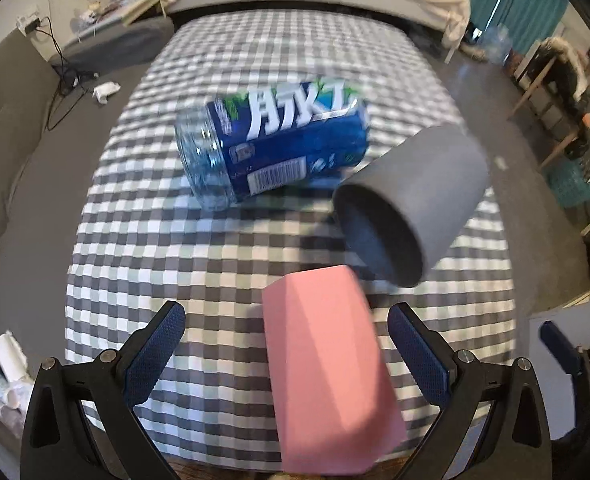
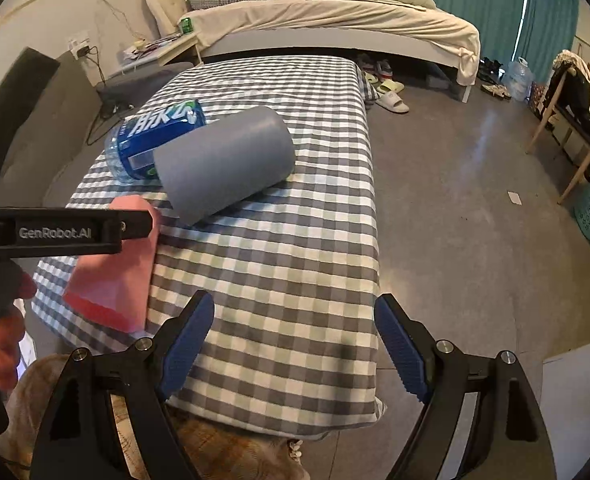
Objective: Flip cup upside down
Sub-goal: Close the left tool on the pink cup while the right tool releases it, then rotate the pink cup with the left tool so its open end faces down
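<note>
A pink faceted cup [image 1: 327, 368] lies on its side on the checked tablecloth [image 1: 223, 272], between the open fingers of my left gripper [image 1: 287, 344], which do not touch it. It also shows in the right wrist view [image 2: 115, 268], partly hidden by the left gripper's body [image 2: 63, 232]. A grey cup [image 1: 411, 200] lies on its side behind it, mouth toward the left camera; it also shows in the right wrist view [image 2: 223, 164]. My right gripper [image 2: 295, 340] is open and empty over the table's near right part.
A blue-labelled plastic bottle [image 1: 271, 140] lies on its side behind the cups, also in the right wrist view [image 2: 155, 136]. The table's right edge [image 2: 375, 240] drops to a grey floor. A bed [image 2: 315, 20] stands beyond, a chair [image 2: 567, 120] at the right.
</note>
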The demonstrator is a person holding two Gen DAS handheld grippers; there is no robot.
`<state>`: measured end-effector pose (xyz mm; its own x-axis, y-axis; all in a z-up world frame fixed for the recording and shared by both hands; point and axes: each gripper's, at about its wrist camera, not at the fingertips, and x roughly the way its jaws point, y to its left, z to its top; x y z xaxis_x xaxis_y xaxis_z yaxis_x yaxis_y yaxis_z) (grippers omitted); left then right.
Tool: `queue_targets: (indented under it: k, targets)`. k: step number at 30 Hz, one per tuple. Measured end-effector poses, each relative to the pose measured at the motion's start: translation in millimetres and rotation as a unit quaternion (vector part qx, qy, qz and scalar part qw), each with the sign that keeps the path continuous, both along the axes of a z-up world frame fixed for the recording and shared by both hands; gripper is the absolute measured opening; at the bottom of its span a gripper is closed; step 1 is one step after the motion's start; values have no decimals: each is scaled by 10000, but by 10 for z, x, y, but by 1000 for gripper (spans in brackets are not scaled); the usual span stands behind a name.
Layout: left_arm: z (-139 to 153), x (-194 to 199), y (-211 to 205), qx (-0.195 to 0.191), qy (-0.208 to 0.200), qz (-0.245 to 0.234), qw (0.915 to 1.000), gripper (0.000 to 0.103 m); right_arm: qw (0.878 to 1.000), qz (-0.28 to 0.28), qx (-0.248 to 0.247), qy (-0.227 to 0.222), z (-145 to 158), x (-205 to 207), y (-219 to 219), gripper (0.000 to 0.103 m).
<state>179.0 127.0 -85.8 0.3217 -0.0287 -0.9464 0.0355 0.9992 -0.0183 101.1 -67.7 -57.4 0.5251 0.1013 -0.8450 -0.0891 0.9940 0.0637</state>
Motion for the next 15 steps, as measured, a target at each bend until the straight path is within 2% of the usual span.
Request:
queue_targets:
  k: [8,11,13,15]
  targets:
    - [-163,74,-3,-146,369,-113,9992,100,9999,-106,13,53,-95,92,16,82]
    - [-131,99,27,-297,398,-122,9987,82,9996,-282,54,43,-106,108,-20,82]
    - [-96,127,58,-460,422,-162,9979,65,9992,-397,53,25,-105,114,-53,82]
    - [-50,133,69,-508,405,-193,9977,63,9989,-463,35,3,-88,109,-76,82]
